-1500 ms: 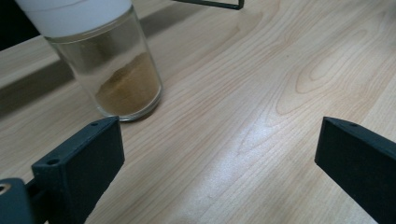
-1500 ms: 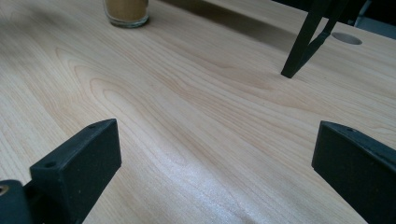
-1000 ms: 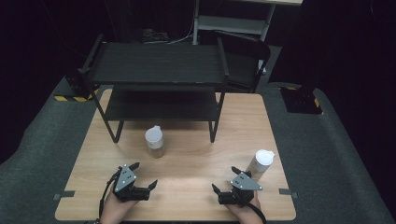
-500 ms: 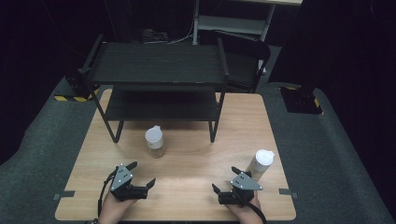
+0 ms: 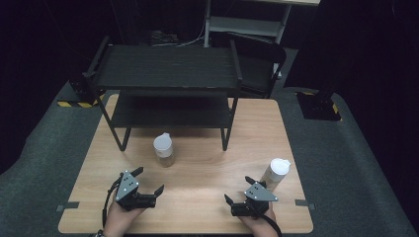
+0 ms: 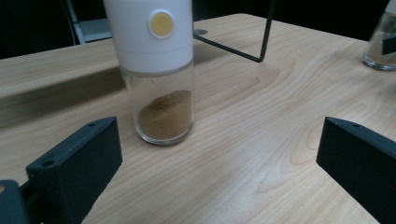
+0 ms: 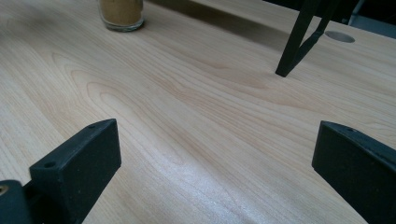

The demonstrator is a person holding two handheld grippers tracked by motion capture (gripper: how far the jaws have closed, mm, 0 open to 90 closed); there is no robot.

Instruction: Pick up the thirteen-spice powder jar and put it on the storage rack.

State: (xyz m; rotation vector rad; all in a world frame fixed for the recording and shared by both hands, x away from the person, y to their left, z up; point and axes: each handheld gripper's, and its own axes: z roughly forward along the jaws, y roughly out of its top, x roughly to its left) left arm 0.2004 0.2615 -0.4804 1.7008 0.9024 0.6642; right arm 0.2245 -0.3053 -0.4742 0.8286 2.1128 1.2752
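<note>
Fingers of left gripper [image 5: 148, 186] and right gripper [image 5: 238, 191] spread, empty; spice jar [image 6: 156, 70] unlabelled, yellow dot.

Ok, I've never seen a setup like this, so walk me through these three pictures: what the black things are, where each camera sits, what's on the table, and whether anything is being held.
There is no robot here. A person sits at a wooden table and holds a hand tool in each hand: the left gripper and the right gripper, each with two black jaws.

The high view looks down from above the person. The other two pictures come from small cameras riding on the grippers, so the black blocks at their bottom corners are that gripper's own jaws.

On the table stand a black two-level rack and two glass jars with white caps. The nearer jar, in front of the left gripper, holds brown powder. The other jar stands beside the right gripper.

Nothing is held: both grippers are open, with bare table between their jaws.
</note>
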